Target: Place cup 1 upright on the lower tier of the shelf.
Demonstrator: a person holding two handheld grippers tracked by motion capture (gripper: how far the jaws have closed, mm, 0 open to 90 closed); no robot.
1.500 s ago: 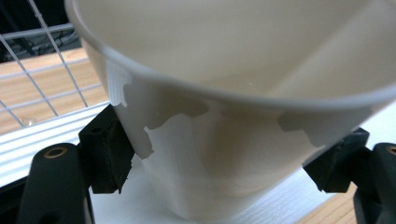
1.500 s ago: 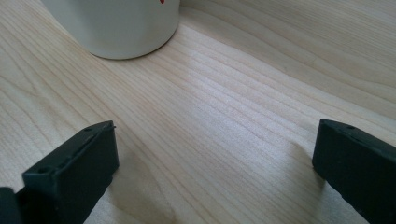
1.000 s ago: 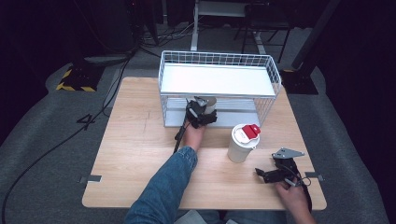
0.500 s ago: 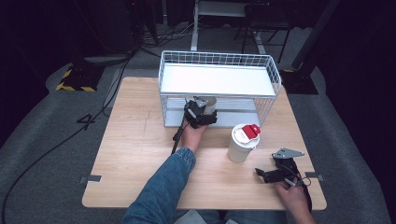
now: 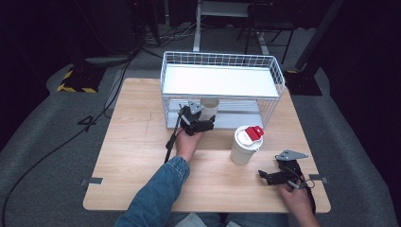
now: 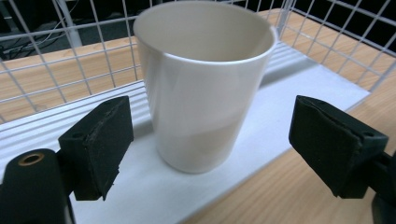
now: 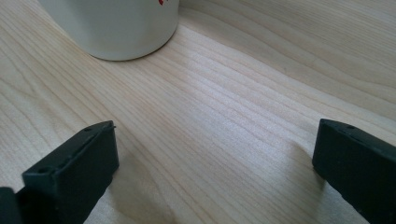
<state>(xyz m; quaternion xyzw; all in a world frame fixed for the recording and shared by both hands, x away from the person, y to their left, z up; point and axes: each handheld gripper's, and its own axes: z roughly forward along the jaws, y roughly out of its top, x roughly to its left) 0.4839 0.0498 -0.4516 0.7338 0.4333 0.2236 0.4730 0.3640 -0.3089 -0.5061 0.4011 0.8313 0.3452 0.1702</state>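
A plain white cup (image 6: 203, 84) stands upright on the lower white shelf (image 6: 140, 196) of a wire rack (image 5: 222, 61). My left gripper (image 6: 219, 140) is open, its jaws either side of the cup with gaps, not touching it. In the high view the left gripper (image 5: 201, 118) sits at the rack's front opening beside the cup (image 5: 209, 106). A lidded white cup with a red tab (image 5: 246, 142) stands on the table. My right gripper (image 5: 265, 177) rests open near the front right, just short of that cup (image 7: 116, 28).
The wooden table (image 5: 127, 156) has free room on its left half. The rack's upper white shelf (image 5: 217, 80) overhangs the lower one. Wire mesh walls (image 6: 70, 51) surround the cup at the back and sides. Cables lie on the grey floor (image 5: 42, 142).
The left gripper has drawn back slightly from the rack, leaving the white cup standing on the lower shelf. The right gripper has not moved.
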